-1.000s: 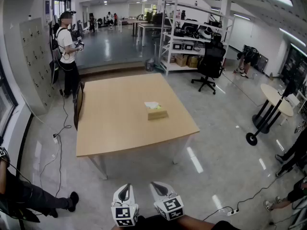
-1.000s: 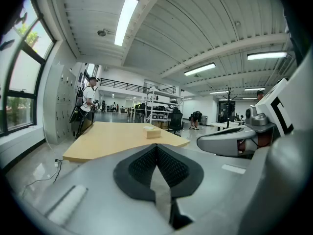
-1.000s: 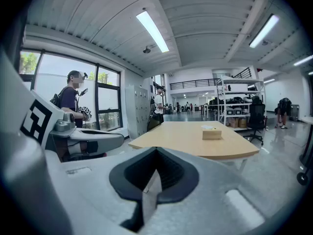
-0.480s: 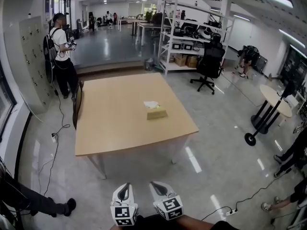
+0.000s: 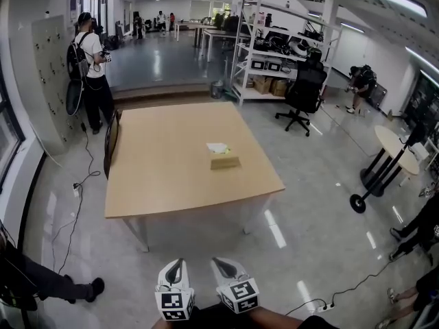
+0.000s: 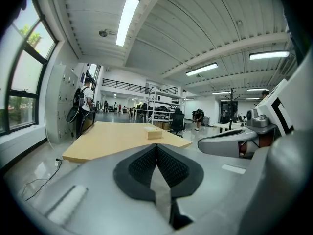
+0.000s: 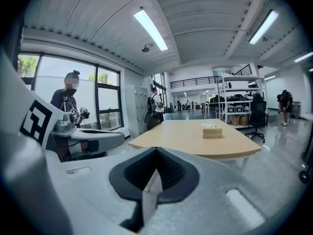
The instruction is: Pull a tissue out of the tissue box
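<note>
A tan tissue box [image 5: 224, 160] with a white tissue [image 5: 217, 148] sticking out of its top stands right of centre on the wooden table [image 5: 164, 170]. Both grippers hang low near me, well short of the table's near edge and above the floor. My left gripper [image 5: 179, 262] is shut with nothing in it. My right gripper [image 5: 217, 260] still looks shut and empty, its jaws just starting to open. The left gripper view shows the box [image 6: 154, 133] far beyond the jaw tips [image 6: 156, 146]. The right gripper view shows the box [image 7: 212, 132] equally distant.
A dark chair [image 5: 110, 144] stands at the table's left side. A person with a backpack [image 5: 89, 67] stands beyond it. Metal shelving [image 5: 274, 46], an office chair [image 5: 302, 91] and a round table [image 5: 396, 144] lie to the right. Cables and someone's leg [image 5: 51, 284] are on the floor at left.
Both grippers stay where they were. The standing person at the far left has shifted and turned, and the leg at lower left has drawn back.
</note>
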`<state>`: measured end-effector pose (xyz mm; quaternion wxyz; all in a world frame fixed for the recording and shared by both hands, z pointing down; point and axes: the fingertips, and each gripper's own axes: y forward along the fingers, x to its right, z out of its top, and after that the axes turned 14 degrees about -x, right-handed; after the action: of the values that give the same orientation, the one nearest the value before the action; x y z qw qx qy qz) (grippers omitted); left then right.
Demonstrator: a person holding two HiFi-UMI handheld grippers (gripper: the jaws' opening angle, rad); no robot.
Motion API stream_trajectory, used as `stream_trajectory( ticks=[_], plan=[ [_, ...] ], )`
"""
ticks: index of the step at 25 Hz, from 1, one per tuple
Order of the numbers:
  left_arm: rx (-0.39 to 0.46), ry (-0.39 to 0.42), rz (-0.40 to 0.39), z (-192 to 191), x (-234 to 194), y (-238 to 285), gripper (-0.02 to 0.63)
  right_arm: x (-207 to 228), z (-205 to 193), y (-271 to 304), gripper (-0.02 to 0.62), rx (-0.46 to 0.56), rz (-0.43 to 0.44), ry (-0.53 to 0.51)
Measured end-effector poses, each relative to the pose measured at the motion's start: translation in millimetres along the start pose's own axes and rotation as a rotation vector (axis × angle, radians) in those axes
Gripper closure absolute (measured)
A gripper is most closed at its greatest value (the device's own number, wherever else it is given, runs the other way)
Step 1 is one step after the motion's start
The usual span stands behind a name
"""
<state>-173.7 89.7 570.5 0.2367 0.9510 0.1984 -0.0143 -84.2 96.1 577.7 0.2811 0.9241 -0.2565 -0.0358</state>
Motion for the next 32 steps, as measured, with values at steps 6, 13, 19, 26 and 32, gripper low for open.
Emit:
stream_trajectory(
  ticks=[6, 13, 19, 26, 32],
  plan=[
    [-0.007, -0.002, 0.031, 6, 14, 14, 0.588, 23, 1, 0, 0.604, -0.001, 0.018, -0.007],
    [-0.017, -0.011, 0.042, 25, 44, 44, 0.588, 70, 17, -3, 0.604, 0.005, 0.027, -0.024],
    [-0.012, -0.013, 0.067, 40, 74, 71, 0.588, 112, 25, -9, 0.604, 0.013, 0.052, -0.034],
    [-0.018, -0.022, 0.102, 46, 105, 90, 0.588, 150, 23, -18, 0.604, 0.022, 0.083, -0.043],
    [-0.026, -0.009, 0.129, 51, 123, 95, 0.588, 166, 19, -23, 0.604, 0.031, 0.107, -0.041]
  ],
)
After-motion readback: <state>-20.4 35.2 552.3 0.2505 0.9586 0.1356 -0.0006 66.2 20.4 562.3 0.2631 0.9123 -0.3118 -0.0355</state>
